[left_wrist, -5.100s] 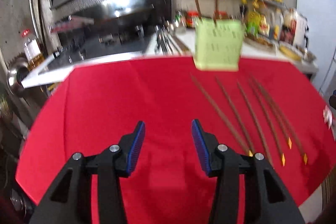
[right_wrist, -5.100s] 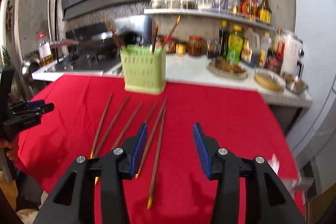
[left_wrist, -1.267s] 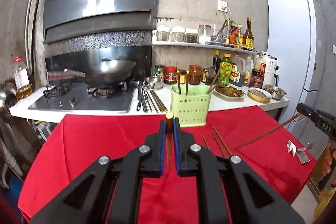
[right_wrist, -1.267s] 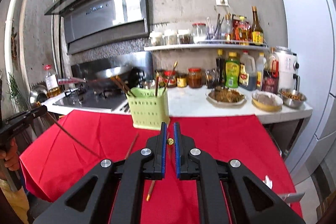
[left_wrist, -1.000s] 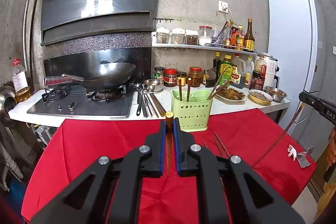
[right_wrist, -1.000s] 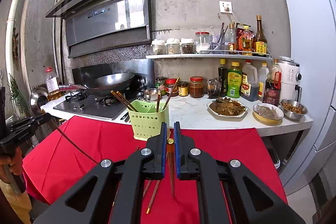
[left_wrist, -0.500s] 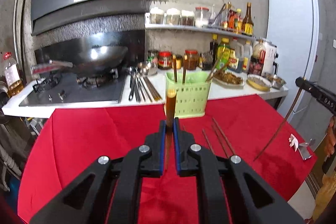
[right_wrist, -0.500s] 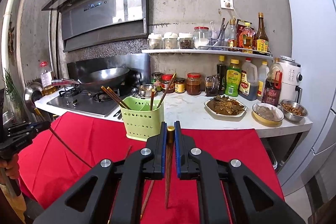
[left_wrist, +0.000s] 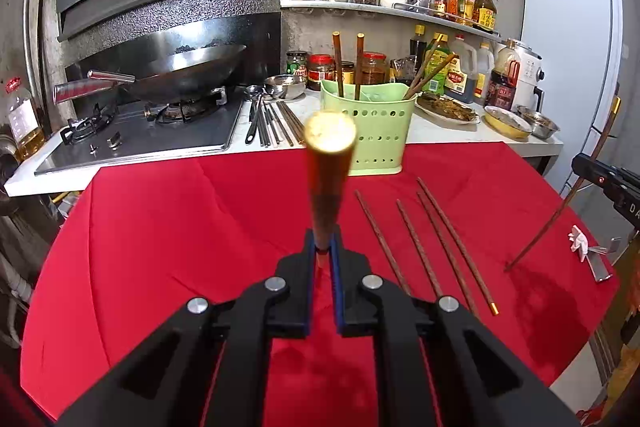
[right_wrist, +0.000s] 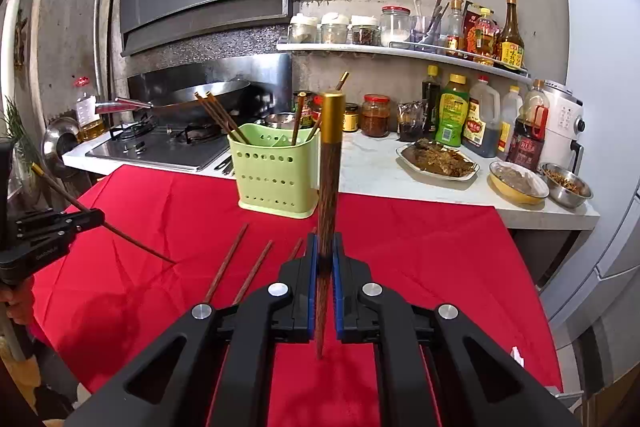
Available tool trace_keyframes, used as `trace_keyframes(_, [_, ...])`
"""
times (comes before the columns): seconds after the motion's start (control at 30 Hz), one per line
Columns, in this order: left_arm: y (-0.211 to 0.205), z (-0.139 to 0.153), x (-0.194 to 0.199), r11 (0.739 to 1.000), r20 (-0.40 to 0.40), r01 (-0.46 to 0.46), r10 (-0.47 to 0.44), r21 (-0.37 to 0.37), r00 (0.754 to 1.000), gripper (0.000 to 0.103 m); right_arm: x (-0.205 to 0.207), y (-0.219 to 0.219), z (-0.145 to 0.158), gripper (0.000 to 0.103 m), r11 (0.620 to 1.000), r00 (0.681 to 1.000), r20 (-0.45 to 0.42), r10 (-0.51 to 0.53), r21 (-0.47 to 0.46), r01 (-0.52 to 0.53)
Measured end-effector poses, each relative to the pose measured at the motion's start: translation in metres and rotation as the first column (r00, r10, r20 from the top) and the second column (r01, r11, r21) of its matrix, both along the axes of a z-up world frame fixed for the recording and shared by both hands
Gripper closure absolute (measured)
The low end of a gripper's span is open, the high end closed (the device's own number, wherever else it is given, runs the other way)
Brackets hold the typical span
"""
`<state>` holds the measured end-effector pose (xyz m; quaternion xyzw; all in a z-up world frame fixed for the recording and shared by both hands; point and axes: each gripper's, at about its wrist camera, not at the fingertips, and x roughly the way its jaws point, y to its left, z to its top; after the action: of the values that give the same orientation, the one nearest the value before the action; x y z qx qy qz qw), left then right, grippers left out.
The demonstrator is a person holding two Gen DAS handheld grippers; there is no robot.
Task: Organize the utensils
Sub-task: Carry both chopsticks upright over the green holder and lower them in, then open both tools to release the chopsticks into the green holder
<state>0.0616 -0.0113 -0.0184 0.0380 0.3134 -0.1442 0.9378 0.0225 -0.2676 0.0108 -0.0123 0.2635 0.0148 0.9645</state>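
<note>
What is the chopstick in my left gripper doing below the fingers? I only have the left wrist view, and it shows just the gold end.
Observer: The right wrist view shows the left gripper shut on the left chopstick. The chopstick slants down to the red cloth. I cannot tell whether the tip touches.
Operator: Where along its length is the right one gripped?
Observer: The right gripper is shut on the right chopstick in its lower part. The gold cap points up and the thin tip pokes out below.
Operator: Anything of the person?
Observer: A hand is at the view's left edge, under the left gripper.
</note>
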Motion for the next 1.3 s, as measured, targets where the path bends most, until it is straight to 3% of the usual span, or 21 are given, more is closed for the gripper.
trace_keyframes(0.23, [-0.016, 0.004, -0.021, 0.996, 0.004, 0.083, -0.083, -0.028, 0.997, 0.096, -0.009, 0.01, 0.001, 0.096, 0.999, 0.999, 0.029, 0.034, 0.021, -0.035])
trace_keyframes(0.37, [-0.025, 0.014, -0.014, 0.995, 0.027, 0.094, -0.094, -0.012, 0.995, 0.096, 0.003, 0.015, 0.001, 0.096, 0.997, 0.997, 0.039, 0.063, 0.032, -0.064])
trace_keyframes(0.57, [-0.018, 0.055, 0.026, 0.996, 0.106, 0.078, -0.074, -0.031, 0.992, 0.096, 0.035, 0.015, 0.034, 0.096, 0.995, 0.988, 0.128, 0.092, 0.034, -0.097])
trace_keyframes(0.77, [-0.047, 0.087, 0.075, 0.988, 0.178, 0.144, -0.132, -0.059, 0.975, 0.096, 0.088, 0.032, 0.07, 0.096, 0.993, 0.959, 0.258, 0.113, -0.007, -0.115])
trace_keyframes(0.93, [-0.067, 0.105, 0.115, 0.985, 0.237, 0.157, -0.138, -0.065, 0.962, 0.096, 0.131, 0.029, 0.091, 0.096, 0.994, 0.935, 0.342, 0.095, 0.018, -0.108])
trace_keyframes(1.07, [-0.076, 0.099, 0.139, 0.987, 0.211, 0.151, -0.135, -0.061, 0.968, 0.096, 0.16, 0.023, 0.088, 0.096, 0.994, 0.937, 0.341, 0.078, 0.051, -0.101])
trace_keyframes(1.3, [-0.089, 0.076, 0.167, 0.99, 0.141, 0.138, -0.138, 0.011, 0.98, 0.096, 0.191, 0.025, 0.06, 0.096, 0.994, 0.958, 0.275, 0.08, 0.046, -0.096])
